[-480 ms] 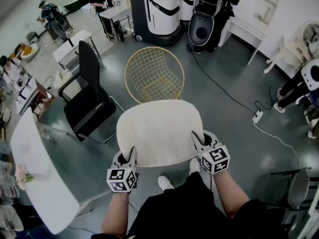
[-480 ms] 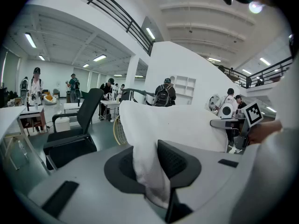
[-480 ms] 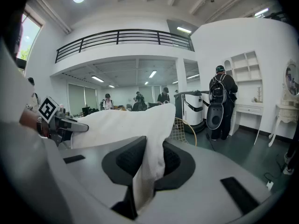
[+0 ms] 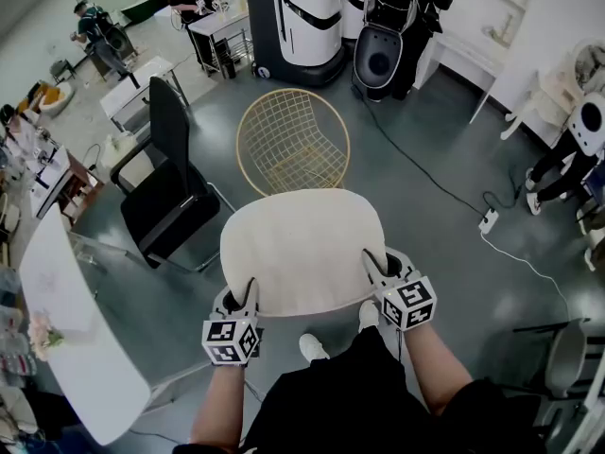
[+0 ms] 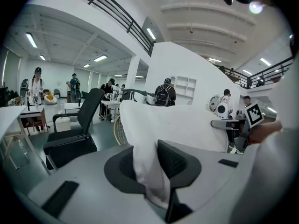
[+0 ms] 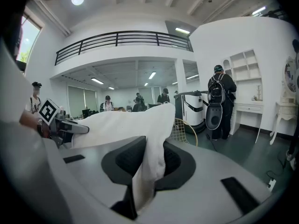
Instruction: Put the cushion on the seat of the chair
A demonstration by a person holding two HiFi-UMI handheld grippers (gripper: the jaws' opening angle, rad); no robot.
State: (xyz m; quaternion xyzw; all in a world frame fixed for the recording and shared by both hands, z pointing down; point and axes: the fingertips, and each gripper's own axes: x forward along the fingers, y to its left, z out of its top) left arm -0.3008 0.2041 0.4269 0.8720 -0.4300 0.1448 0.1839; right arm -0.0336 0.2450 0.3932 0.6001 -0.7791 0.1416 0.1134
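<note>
A cream, rounded cushion [image 4: 301, 250] hangs flat in the air in front of me, held at its near edge by both grippers. My left gripper [image 4: 244, 296] is shut on its near left corner, the white fabric [image 5: 148, 171] pinched between the dark pads. At the near right corner my right gripper [image 4: 378, 268] is shut on the cushion [image 6: 148, 164] the same way. Beyond the cushion stands the gold wire chair [image 4: 291, 142], its round seat facing me; it also shows in the left gripper view [image 5: 117, 130] and the right gripper view [image 6: 183, 130].
A black office chair [image 4: 168, 185] stands left of the wire chair. A white table [image 4: 76, 329] runs along the near left. Large white-and-black machines [image 4: 302, 22] and people stand at the back. A cable and power strip [image 4: 488, 220] lie on the grey floor at right.
</note>
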